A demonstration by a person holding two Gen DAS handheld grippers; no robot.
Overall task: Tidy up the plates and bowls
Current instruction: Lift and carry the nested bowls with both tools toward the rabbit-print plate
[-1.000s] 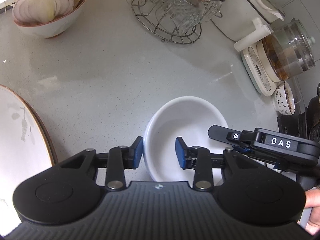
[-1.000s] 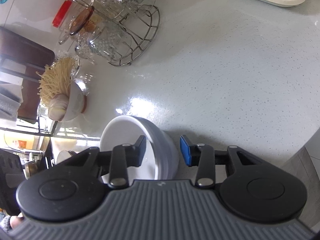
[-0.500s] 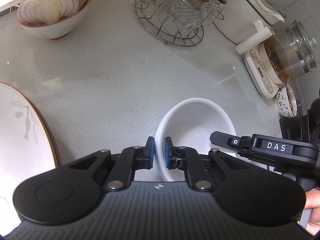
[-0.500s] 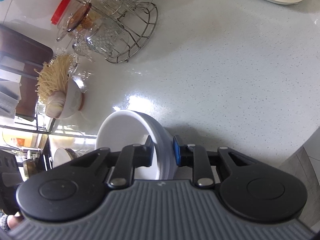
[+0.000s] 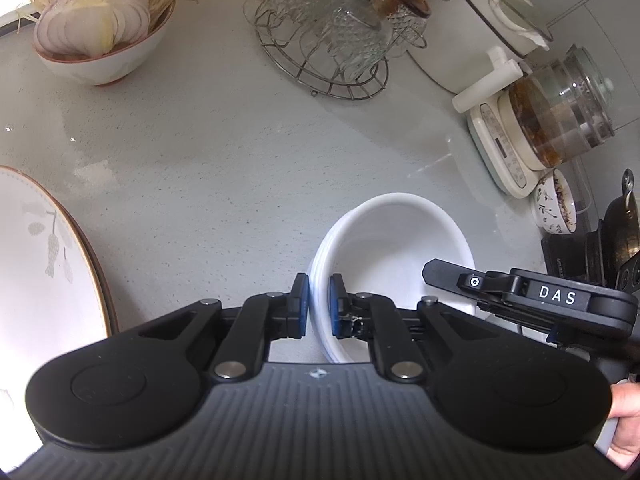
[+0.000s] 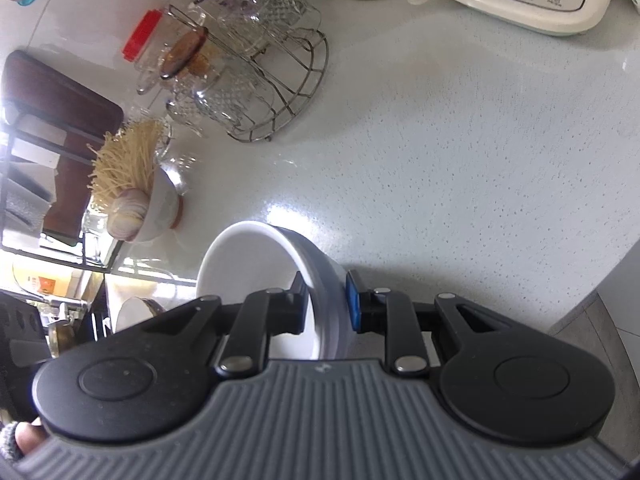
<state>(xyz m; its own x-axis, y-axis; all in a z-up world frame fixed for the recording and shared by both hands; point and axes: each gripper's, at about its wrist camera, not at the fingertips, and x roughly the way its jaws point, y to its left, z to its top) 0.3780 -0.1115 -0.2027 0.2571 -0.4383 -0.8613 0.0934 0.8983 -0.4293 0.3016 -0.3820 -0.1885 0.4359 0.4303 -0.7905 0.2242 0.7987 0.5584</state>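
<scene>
On the counter [image 5: 224,168], one white bowl [image 5: 400,248], two tools.

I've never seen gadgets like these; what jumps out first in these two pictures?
A white bowl on the pale counter, pinched from two sides: the left gripper is shut on one side of its rim and the right gripper on the opposite wall. Behind it stands a wire rack of cut-glass cups, and to the far left a bowl of sliced onion and dry noodles.
</scene>
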